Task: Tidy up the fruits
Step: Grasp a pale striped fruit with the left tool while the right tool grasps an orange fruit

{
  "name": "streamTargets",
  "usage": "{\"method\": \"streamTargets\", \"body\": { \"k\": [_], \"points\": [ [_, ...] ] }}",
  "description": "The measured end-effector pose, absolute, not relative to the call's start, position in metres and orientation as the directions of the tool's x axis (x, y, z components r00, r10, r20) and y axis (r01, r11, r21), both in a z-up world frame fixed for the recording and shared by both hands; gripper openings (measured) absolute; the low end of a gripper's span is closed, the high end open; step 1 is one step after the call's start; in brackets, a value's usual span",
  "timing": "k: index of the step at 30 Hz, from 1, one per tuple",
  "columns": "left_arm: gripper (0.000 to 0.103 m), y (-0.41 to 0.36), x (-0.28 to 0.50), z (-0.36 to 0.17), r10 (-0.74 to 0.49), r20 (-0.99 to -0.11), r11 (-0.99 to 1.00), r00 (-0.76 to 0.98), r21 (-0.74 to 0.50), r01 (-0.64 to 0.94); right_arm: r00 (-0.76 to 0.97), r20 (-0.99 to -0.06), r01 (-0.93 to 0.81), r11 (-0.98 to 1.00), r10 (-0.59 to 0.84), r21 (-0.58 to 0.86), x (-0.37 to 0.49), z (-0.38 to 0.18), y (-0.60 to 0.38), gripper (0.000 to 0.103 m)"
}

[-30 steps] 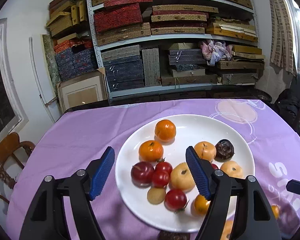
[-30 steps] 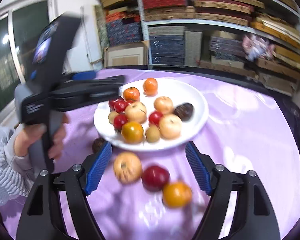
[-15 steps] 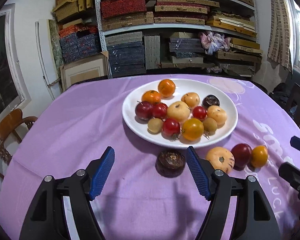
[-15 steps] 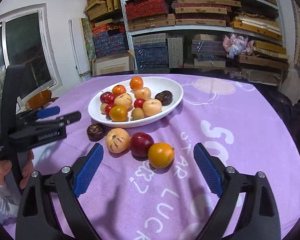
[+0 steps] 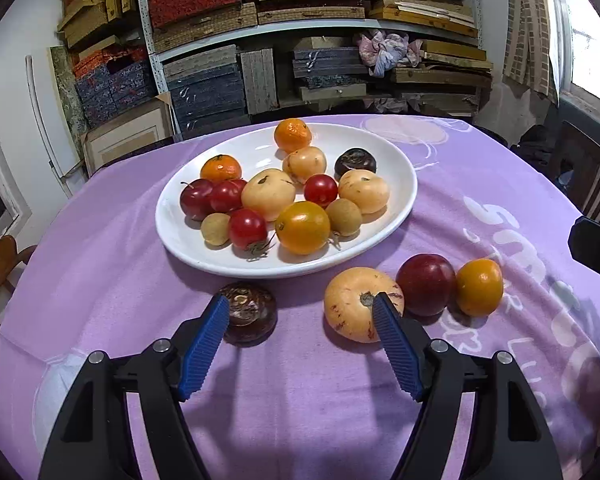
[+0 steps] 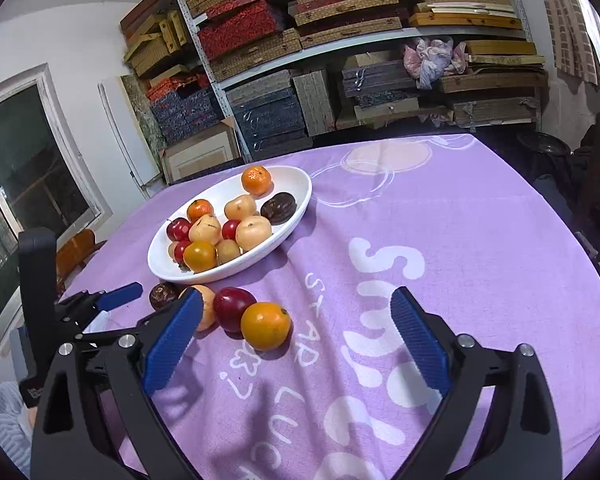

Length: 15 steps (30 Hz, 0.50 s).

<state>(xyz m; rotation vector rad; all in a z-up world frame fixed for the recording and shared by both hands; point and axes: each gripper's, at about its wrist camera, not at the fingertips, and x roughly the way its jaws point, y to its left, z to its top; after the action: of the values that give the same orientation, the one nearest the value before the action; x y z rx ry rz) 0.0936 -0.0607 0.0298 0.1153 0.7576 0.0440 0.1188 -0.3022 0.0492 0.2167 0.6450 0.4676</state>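
Plate [image 5: 396,216] receded, brown fruit [image 5: 250,312] beside left fingers [image 5: 204,344]

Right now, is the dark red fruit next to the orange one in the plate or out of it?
Out. The dark red fruit lies on the purple cloth, in front of the white plate, beside the orange fruit.

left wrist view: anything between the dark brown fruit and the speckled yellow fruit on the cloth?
Nothing: only bare purple tablecloth between dark brown fruit and speckled yellow fruit, in the left wrist view.

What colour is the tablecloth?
Purple tablecloth with white lettering, clearest in the right wrist view.
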Motion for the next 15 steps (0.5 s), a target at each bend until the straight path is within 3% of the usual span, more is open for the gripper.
{"method": "streamTargets", "body": {
  "k": [15],
  "points": [
    [0.076,-0.075,0.113,0.011,-0.026,-0.762,0.998,0.647,0.022,0.066,0.693,-0.531,-0.337,0.870,0.487,0.359,0.121,0.048,-0.305,0.094]
  ]
}}
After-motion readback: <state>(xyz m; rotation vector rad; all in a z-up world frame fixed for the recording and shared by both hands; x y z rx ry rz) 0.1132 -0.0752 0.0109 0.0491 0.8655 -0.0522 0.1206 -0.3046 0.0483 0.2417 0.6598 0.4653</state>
